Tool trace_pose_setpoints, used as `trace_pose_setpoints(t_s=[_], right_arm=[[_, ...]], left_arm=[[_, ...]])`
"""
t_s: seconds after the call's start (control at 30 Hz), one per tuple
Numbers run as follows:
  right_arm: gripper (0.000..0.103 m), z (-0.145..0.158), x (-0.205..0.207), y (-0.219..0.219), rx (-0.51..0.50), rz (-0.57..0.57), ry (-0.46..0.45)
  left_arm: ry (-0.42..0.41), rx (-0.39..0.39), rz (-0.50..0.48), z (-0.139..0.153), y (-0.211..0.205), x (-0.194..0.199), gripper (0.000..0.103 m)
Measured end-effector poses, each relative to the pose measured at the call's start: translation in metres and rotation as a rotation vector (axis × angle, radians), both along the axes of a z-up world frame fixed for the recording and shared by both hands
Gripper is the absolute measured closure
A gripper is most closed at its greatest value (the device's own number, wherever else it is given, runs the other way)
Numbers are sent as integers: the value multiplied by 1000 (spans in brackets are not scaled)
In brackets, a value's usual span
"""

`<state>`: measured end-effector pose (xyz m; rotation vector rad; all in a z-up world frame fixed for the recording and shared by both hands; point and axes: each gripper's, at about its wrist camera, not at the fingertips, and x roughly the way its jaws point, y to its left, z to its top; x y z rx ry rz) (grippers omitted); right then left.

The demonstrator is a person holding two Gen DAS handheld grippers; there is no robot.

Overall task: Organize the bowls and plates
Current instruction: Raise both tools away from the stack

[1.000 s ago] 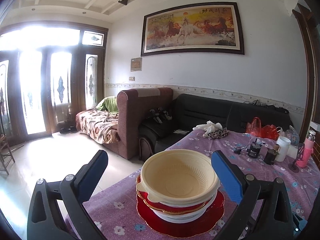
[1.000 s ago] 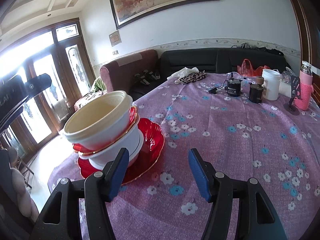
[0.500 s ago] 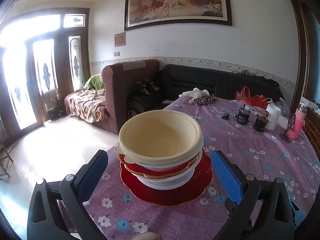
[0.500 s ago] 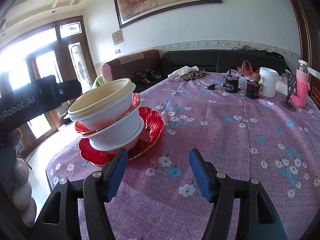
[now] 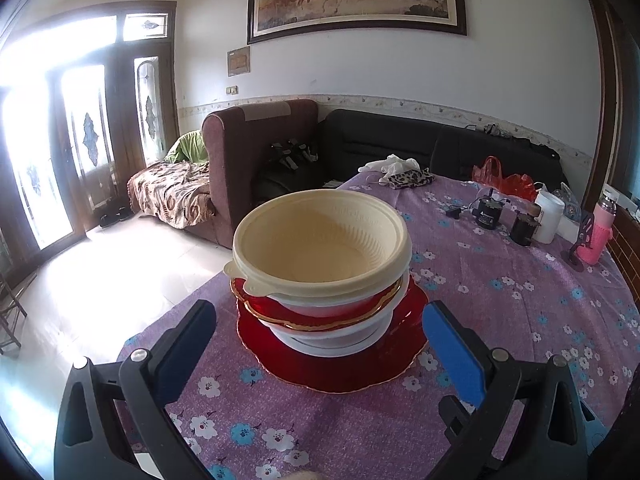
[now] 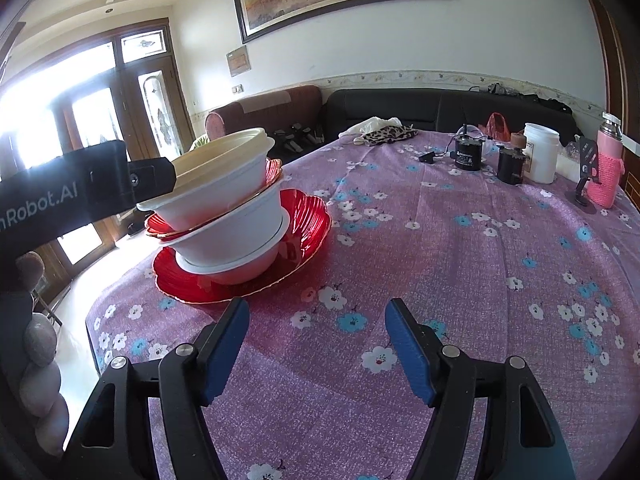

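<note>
A stack of dishes stands near the table's left edge. A cream bowl (image 5: 320, 240) is on top, then a small gold-rimmed red plate (image 5: 320, 318), a white bowl (image 5: 332, 340) and a large red plate (image 5: 332, 372). My left gripper (image 5: 318, 310) is open just short of the stack, its blue pads wider than the bowls and touching nothing. My right gripper (image 6: 317, 308) hangs over bare cloth to the right of the stack (image 6: 232, 216). Its jaws are opening with nothing between them. The left gripper's black body (image 6: 80, 196) reaches in beside the cream bowl (image 6: 224, 160).
The purple flowered tablecloth (image 6: 460, 280) ends just left of the stack. At the far right stand black jars (image 6: 510, 164), a white jar (image 6: 540, 152) and a pink bottle (image 6: 608, 168). A leopard cloth (image 6: 388, 134) lies at the far edge. A person's fingers (image 6: 36, 344) show at the left.
The left gripper has tipped downward, so the stack sits higher in its view with more cloth before it. The right jaws have spread slightly, and the left gripper's body has entered the right view.
</note>
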<state>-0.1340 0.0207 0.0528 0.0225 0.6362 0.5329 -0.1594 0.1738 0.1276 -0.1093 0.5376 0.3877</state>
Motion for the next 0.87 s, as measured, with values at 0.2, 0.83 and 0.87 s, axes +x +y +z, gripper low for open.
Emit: trace_pose_setpoints(t_s=[0.2, 0.83, 0.87], right_arm=[[28, -2, 0, 8, -17, 23, 2], [27, -8, -1, 27, -39, 67, 17], [27, -7, 0, 25, -33, 61, 21]], left_arm=[[14, -20, 9, -5, 7, 3, 0], [35, -54, 47, -15, 22, 9, 0], [34, -53, 43, -14, 21, 8, 0]])
